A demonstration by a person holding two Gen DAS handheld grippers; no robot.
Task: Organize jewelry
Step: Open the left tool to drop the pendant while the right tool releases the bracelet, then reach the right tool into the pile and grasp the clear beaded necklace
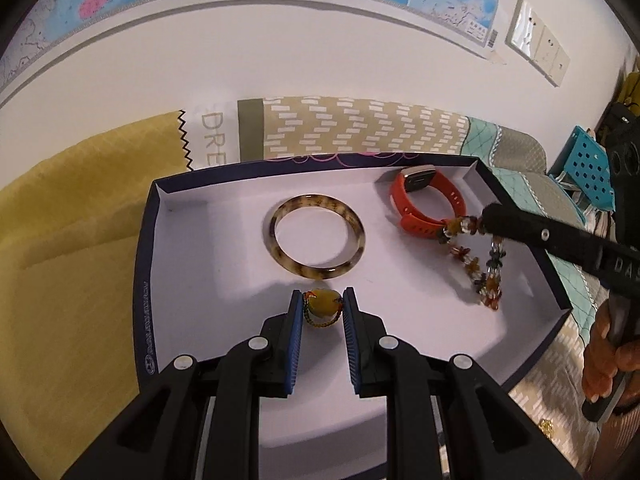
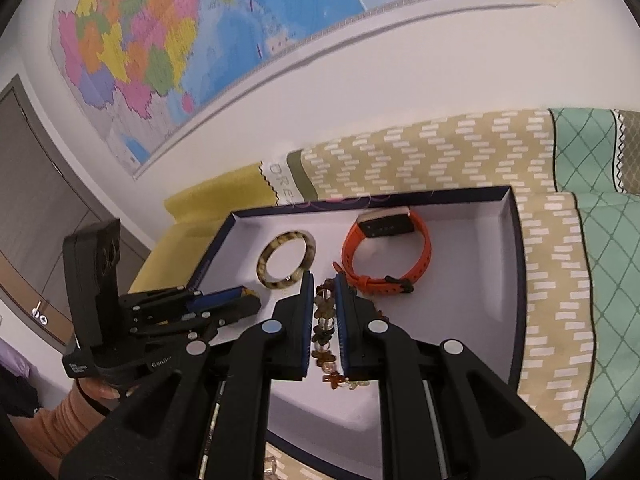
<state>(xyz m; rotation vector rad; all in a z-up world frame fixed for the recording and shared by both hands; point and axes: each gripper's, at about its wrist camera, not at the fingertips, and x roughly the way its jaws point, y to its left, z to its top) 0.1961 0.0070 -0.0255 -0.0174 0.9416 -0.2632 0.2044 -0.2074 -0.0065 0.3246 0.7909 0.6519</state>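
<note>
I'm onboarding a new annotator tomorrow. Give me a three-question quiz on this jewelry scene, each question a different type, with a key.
1. True or false: the orange watch lies inside the box.
2. Which does the left tool grip? A) the tortoiseshell bangle B) a yellow bead on a cord C) the watch.
3. Fill in: the right tool is shut on a ___ bracelet.

Key
1. True; it lies near the far right corner, beside the bangle.
2. B; the bangle lies flat on the box floor, untouched.
3. Beaded; flower-shaped amber and clear beads, hanging down into the box.
</note>
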